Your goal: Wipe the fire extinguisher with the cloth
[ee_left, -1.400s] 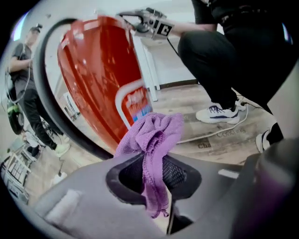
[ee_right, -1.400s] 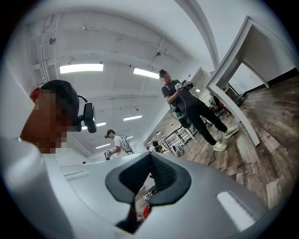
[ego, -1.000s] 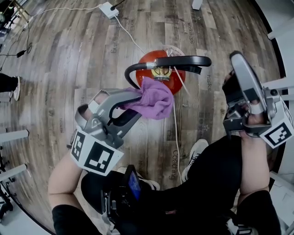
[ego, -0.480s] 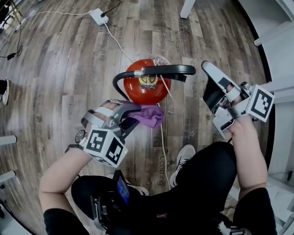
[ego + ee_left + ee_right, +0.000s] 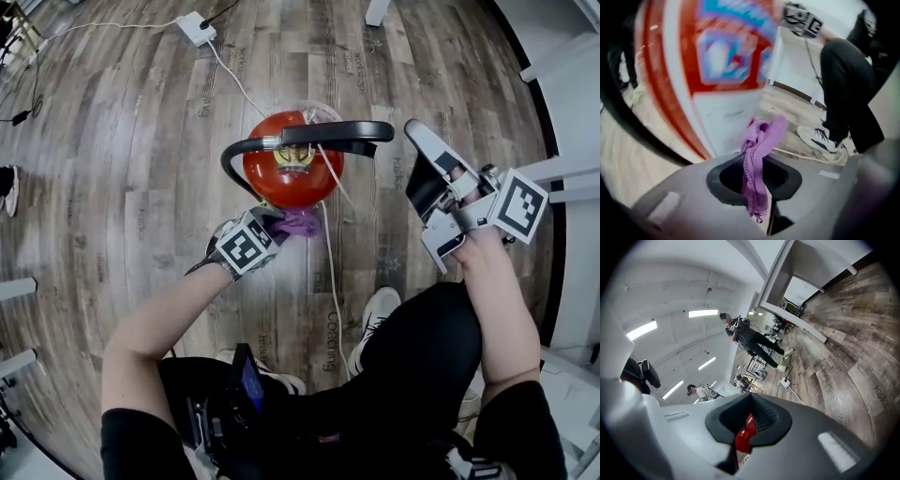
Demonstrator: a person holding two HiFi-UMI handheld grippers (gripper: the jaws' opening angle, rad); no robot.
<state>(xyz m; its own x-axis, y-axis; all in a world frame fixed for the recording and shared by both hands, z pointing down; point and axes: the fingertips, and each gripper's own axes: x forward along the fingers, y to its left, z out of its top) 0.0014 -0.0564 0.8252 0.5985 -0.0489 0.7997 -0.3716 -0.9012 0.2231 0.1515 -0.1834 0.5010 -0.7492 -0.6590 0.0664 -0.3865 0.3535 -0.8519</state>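
Observation:
The red fire extinguisher [image 5: 291, 173] stands on the wood floor, its black handle [image 5: 328, 134] and hose on top. My left gripper [image 5: 279, 223] is low against its near side, shut on a purple cloth [image 5: 303, 222]. In the left gripper view the cloth [image 5: 761, 140] hangs bunched out of the jaws of my left gripper [image 5: 758, 180], right next to the extinguisher's labelled body [image 5: 717, 70]. My right gripper [image 5: 419, 141] hovers right of the handle, shut and holding nothing. In the right gripper view, a red sliver shows through the jaws of my right gripper [image 5: 747, 423].
A white power strip [image 5: 197, 27] lies at the far left, and its cable [image 5: 329, 253] runs past the extinguisher toward my shoe [image 5: 380, 314]. White furniture [image 5: 567, 84] lines the right side. Other people [image 5: 754, 341] stand far across the room.
My left gripper has dropped with the cloth from beside the extinguisher's top to low on its near side, rolling as it went. The right gripper sank a little and turned.

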